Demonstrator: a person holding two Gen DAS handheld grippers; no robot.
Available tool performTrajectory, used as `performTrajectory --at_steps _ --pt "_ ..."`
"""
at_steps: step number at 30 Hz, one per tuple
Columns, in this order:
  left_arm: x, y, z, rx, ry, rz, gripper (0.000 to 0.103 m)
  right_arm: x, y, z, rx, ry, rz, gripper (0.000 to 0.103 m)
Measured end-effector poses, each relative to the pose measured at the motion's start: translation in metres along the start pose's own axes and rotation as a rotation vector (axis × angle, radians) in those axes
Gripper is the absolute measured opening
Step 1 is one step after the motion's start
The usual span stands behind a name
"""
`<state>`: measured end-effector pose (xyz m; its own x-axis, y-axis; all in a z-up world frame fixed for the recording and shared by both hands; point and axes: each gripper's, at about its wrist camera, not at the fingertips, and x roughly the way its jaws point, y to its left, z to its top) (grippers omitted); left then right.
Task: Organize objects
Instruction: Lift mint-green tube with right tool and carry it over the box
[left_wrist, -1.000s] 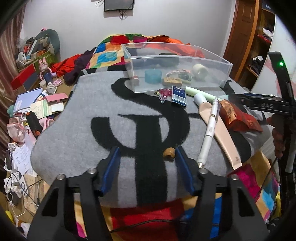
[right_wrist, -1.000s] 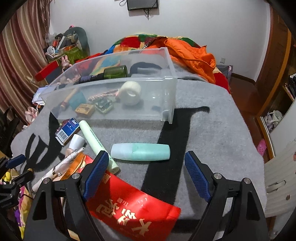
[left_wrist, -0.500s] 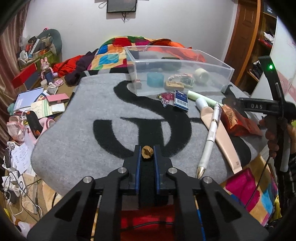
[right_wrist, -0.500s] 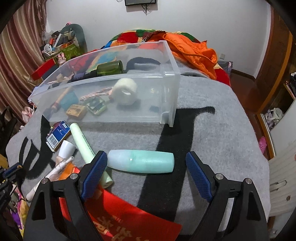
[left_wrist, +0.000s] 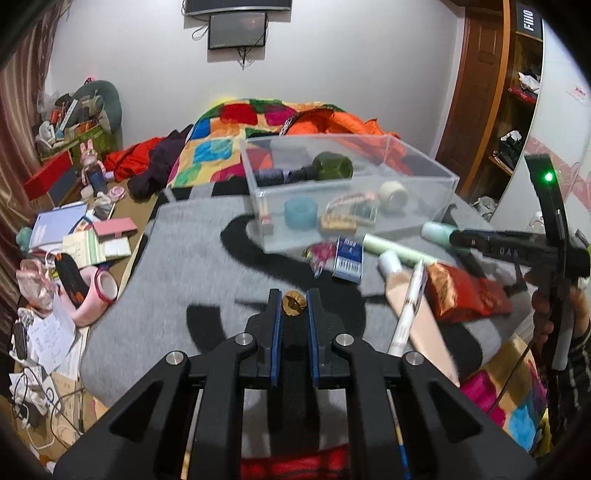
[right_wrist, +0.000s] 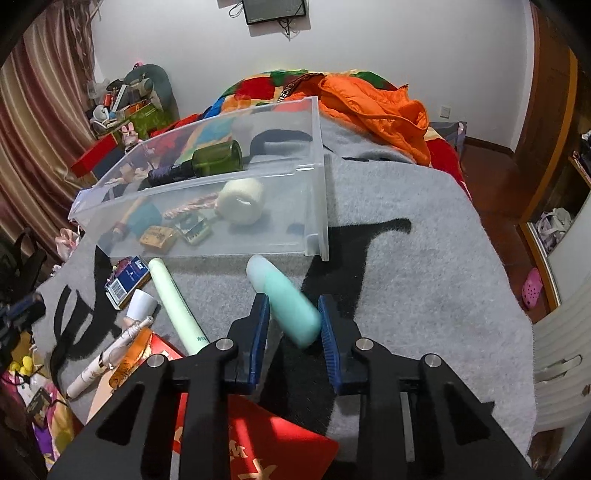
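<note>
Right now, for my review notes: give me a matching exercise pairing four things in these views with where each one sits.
Things:
1. small brown nut-like object
2. teal tube
3. green glass bottle
4. blue barcode box

Places:
A. lying inside the clear bin
B. between the right gripper's blue pads, slanted
C. on the grey blanket, just in front of the bin
D. pinched at the left gripper's fingertips

Pairs: 1-D, 2-B, 3-A, 4-C
</note>
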<state>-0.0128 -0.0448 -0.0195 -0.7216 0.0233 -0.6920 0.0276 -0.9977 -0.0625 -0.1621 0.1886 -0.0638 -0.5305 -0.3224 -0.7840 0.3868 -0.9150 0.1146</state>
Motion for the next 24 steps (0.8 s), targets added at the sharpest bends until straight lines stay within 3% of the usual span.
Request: performTrajectory --at_steps 4,6,7,11,13,15,16,24 --pt "0.003 -0.002 0.013 -0.006 -0.011 -0.026 0.012 -0.003 0.003 -0.002 -0.036 0.008 0.002 0.030" --pt "0.006 -0.003 0.020 -0.005 -0.015 -0.020 0.012 -0.006 0.004 -0.002 -0.056 -0.015 -0.022 0.050" --pt "0.008 -0.003 0.023 -0.003 -0.015 -0.015 0.012 -0.006 0.004 0.000 -0.066 -0.028 -0.039 0.054" --pt "0.017 -0.004 0.038 -0.011 -0.021 -0.019 0.012 0.001 0.007 0.009 -0.106 -0.033 -0.047 0.055" --pt "0.019 -0.003 0.044 -0.012 -0.027 -0.017 0.012 0.011 0.011 0.011 -0.130 -0.011 -0.056 0.052" --pt "0.021 -0.004 0.052 -0.011 -0.034 -0.016 0.012 0.021 0.012 0.011 -0.143 0.017 -0.052 0.030" --pt "0.021 -0.005 0.054 -0.008 -0.039 -0.015 0.012 0.026 0.012 0.010 -0.144 0.034 -0.037 0.025" --pt "0.028 -0.007 0.081 0.005 -0.065 -0.013 0.012 -0.002 0.015 0.007 -0.155 -0.030 0.041 0.023"
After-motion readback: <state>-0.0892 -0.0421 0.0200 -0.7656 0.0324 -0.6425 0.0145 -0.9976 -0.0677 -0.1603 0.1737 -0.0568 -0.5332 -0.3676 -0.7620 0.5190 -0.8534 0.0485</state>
